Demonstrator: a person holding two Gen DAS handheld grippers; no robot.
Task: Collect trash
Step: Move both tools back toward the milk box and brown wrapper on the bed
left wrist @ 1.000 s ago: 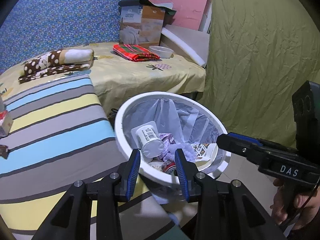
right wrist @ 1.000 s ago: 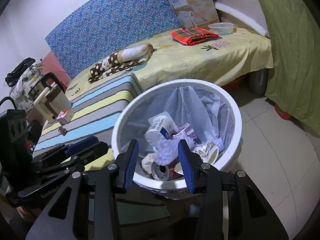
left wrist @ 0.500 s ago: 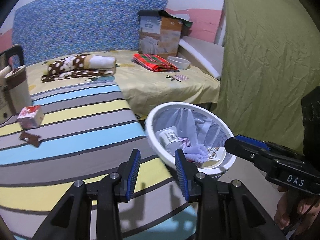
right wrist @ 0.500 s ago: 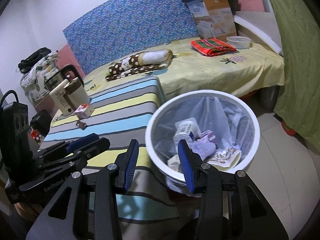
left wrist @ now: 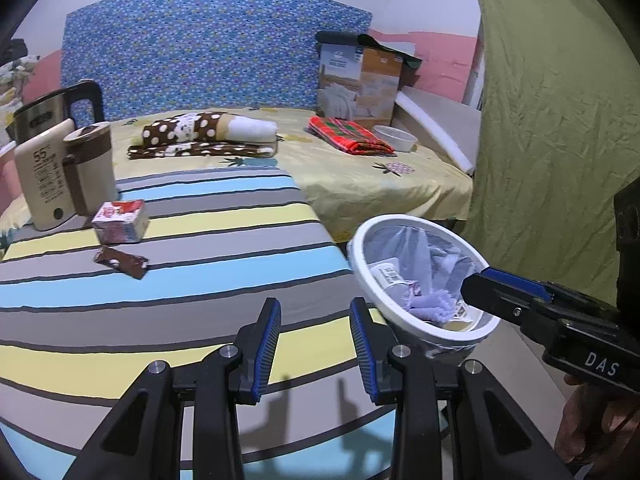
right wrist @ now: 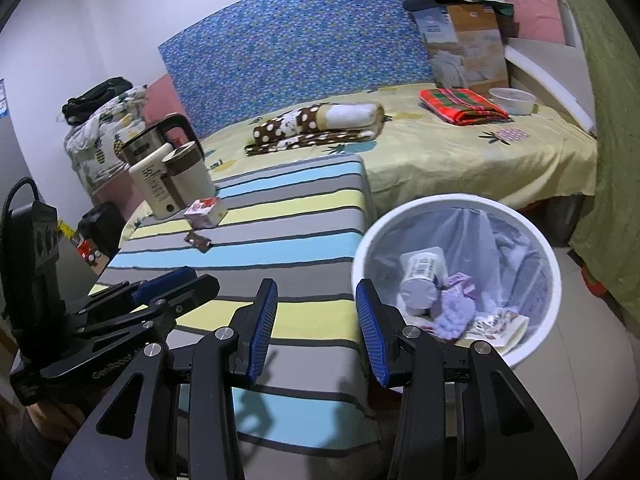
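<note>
Both grippers hang over the striped worktop (left wrist: pixel 168 240) with nothing between their fingers. The left gripper (left wrist: pixel 315 344) has its fingers apart, at the bottom centre of its frame. The right gripper (right wrist: pixel 317 328) also has its fingers apart and empty.

The white bin (right wrist: pixel 540 236) stands on the floor at the lower right of the right wrist frame, just beside the worktop edge. It holds a white bottle (right wrist: pixel 422 278) and crumpled paper.

On the worktop, in the left part of both frames, lie a small red and white carton (left wrist: pixel 120 221) and a brown wrapper (left wrist: pixel 121 262), near each other.
</note>
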